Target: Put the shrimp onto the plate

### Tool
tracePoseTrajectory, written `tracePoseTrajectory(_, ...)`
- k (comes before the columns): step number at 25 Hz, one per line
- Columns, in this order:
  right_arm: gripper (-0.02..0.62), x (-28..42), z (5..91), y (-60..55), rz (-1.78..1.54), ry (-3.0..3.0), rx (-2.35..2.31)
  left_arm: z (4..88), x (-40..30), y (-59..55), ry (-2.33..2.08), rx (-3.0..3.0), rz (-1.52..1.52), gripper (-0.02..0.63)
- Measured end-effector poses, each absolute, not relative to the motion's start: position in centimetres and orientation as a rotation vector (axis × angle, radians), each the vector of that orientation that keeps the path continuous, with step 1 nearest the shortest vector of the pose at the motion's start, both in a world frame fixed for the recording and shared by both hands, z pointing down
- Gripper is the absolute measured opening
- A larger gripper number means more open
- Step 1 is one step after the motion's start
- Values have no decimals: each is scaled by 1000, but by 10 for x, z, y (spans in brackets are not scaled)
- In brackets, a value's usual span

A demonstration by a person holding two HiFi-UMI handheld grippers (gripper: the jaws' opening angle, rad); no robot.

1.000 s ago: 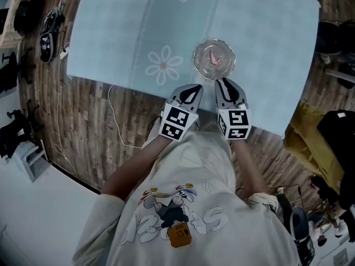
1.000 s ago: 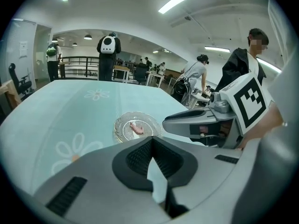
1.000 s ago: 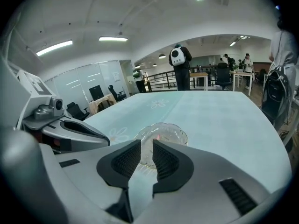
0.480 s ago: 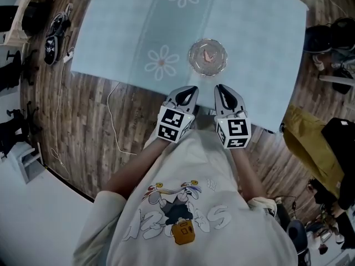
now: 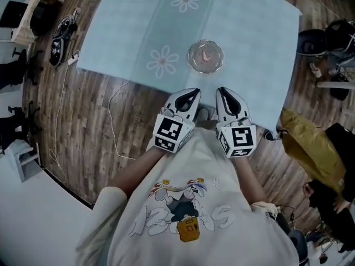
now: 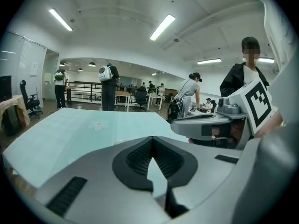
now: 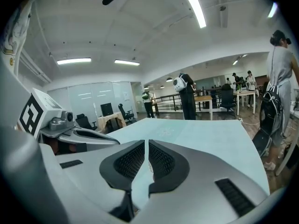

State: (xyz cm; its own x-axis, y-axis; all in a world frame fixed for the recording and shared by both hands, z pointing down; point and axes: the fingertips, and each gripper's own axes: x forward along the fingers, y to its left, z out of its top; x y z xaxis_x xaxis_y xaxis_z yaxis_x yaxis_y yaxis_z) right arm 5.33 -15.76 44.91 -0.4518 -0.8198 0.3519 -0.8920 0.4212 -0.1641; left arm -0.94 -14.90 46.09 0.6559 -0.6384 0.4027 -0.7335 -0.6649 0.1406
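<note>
Your left tongs (image 5: 190,96) and right tongs (image 5: 224,93) are both closed and empty, at the surface's (image 5: 249,32) near edge; the shrimp (image 5: 206,56) lies on the plate (image 5: 191,53) just beyond.

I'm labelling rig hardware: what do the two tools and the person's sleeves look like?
The left tool and right tool have pale grey shells tapering forward, black ribbed pads. Each carries a white cube with black square markers. Short pale T-shirt sleeves.

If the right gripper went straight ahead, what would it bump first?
Probably the glass plate holding the shrimp, though the right gripper may sit high enough to pass over it.
</note>
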Motion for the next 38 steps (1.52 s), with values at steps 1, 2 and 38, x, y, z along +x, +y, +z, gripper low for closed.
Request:
tracePoseTrajectory(1,46,53,446,-154,477,-2465,1503,455,-7,-145,-1103,2591,455,3)
tracePoseTrajectory(2,46,53,443,-150,471,-2473,1500,450,-6,-142,-1110,2595,444,3)
tracePoseTrajectory(38,41,52,399,-122,463,-2588,1480,381,-10,-111,-1303,2677,351,3)
